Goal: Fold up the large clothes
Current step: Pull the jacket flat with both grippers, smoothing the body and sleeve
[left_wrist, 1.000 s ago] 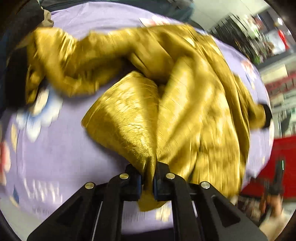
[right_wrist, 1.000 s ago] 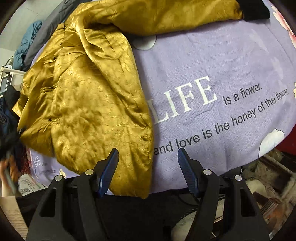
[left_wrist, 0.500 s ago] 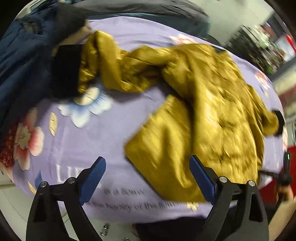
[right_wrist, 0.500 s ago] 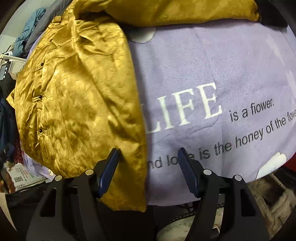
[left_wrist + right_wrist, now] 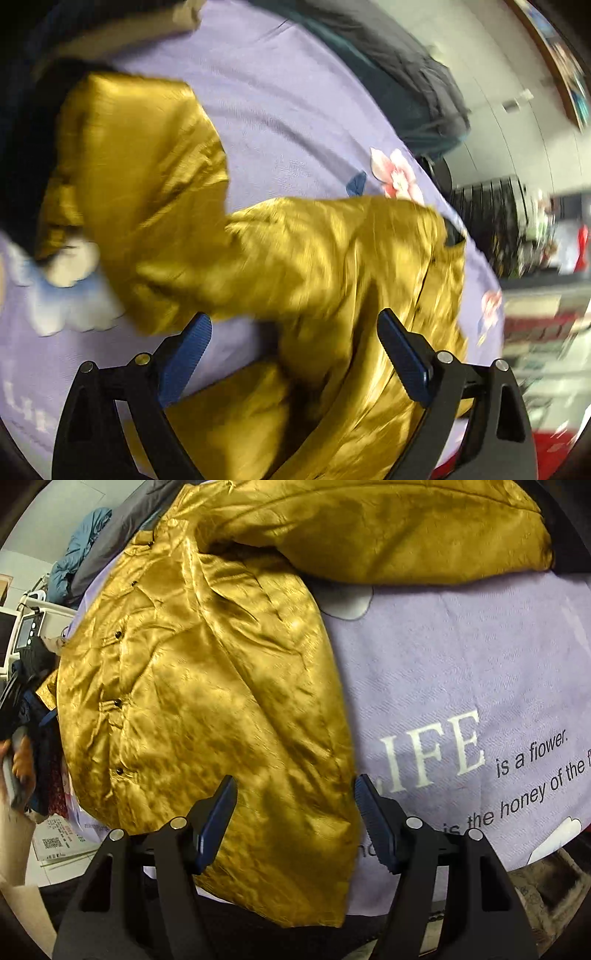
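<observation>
A shiny gold jacket [image 5: 203, 701] lies spread on a purple bedsheet [image 5: 461, 657], buttons up, with one sleeve [image 5: 388, 528] stretched across the top. My right gripper [image 5: 295, 781] is open just above the jacket's lower right corner; its jaws straddle the side edge without pressing on it. The left wrist view is blurred. There my left gripper [image 5: 293, 319] hangs wide open over the jacket [image 5: 295, 258] near where a sleeve [image 5: 140, 147] joins the body. Nothing is held between its blue pads [image 5: 184, 354].
White lettering [image 5: 436, 753] is printed on the sheet, which hangs over the near edge. Dark clothes [image 5: 406, 74] are piled along the far side, and a blue coat [image 5: 85, 546] lies beyond. A person's hand [image 5: 14, 760] shows at the left edge. Papers [image 5: 55, 842] lie on the floor.
My left gripper let go of the gold fold it pinched, opened wide and swung across the jacket while rolling. My right gripper slid left, from over the lettering to over the jacket's corner, still open.
</observation>
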The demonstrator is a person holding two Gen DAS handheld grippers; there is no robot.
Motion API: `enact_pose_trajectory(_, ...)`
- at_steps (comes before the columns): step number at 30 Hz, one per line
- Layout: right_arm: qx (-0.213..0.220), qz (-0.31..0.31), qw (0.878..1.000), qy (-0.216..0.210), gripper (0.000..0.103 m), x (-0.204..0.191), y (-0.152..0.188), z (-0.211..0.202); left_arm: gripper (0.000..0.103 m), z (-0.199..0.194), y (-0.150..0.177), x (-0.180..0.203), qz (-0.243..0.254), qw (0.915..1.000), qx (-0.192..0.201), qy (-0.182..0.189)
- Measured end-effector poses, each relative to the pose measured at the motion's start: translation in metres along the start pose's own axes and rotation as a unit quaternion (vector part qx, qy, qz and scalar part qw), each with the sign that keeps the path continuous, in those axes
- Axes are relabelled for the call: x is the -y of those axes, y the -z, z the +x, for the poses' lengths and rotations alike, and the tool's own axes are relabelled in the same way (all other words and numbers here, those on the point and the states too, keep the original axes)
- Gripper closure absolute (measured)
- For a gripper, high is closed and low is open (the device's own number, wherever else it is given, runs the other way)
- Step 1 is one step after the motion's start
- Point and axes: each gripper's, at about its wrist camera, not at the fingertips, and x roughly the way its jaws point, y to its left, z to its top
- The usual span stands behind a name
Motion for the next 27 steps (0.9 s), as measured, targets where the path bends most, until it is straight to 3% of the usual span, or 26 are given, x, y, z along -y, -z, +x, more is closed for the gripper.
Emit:
enact_pose_trajectory(2, 0.007, 0.010, 1.000, -0.004, 0.037, -0.001, 0.002, -0.004, 0.014, 0.021, -0.015, -0.008, -0.052, 0.9983, -0.015, 0.021)
enact_pose_trajectory(6, 0.018, 0.022, 1.000, -0.014, 0.037, -0.003, 0.002, -0.011, 0.020, 0.061, -0.036, -0.033, -0.161, 0.9851, -0.045, 0.041)
enact_pose_trajectory(8, 0.027, 0.024, 0.999, -0.016, 0.037, -0.007, 0.002, -0.014, 0.032, 0.065, -0.045, -0.032, -0.174, 0.9833, -0.039, 0.035)
enact_pose_trajectory(9, 0.030, 0.024, 0.999, -0.015, 0.037, -0.009, 0.002, -0.015, 0.040, 0.063, -0.052, -0.024, -0.162, 0.9855, -0.039, 0.032)
enact_pose_trajectory(11, 0.035, 0.022, 0.999, -0.010, 0.037, -0.013, 0.003, -0.015, 0.080, 0.055, -0.066, -0.003, -0.109, 0.9932, -0.035, 0.021)
enact_pose_trajectory(14, 0.037, 0.022, 0.999, -0.008, 0.037, -0.017, 0.003, -0.014, 0.091, 0.018, -0.080, 0.042, 0.000, 0.9998, 0.018, 0.002)
enact_pose_trajectory(15, 0.038, 0.020, 0.999, -0.007, 0.037, -0.015, 0.004, -0.015, 0.092, 0.003, -0.083, 0.058, 0.038, 0.9985, 0.039, -0.004)
enact_pose_trajectory(18, 0.038, 0.012, 0.999, -0.003, 0.037, -0.018, 0.002, -0.015, 0.094, -0.053, -0.083, 0.111, 0.140, 0.9816, 0.130, -0.008)
enact_pose_trajectory(21, 0.046, 0.002, 0.999, -0.003, 0.037, -0.025, -0.001, -0.018, 0.094, -0.094, -0.076, 0.131, 0.170, 0.9607, 0.219, -0.014)
enact_pose_trajectory(23, 0.051, -0.006, 0.999, -0.001, 0.037, -0.030, -0.001, -0.020, 0.090, -0.096, -0.069, 0.134, 0.194, 0.9461, 0.255, -0.046)
enact_pose_trajectory(24, 0.052, -0.010, 0.999, -0.002, 0.037, -0.033, -0.001, -0.021, 0.088, -0.087, -0.069, 0.134, 0.202, 0.9460, 0.246, -0.059)
enact_pose_trajectory(27, 0.040, -0.024, 0.999, -0.001, 0.037, -0.039, 0.002, -0.014, 0.052, -0.034, -0.066, 0.119, 0.237, 0.9473, 0.169, -0.133)
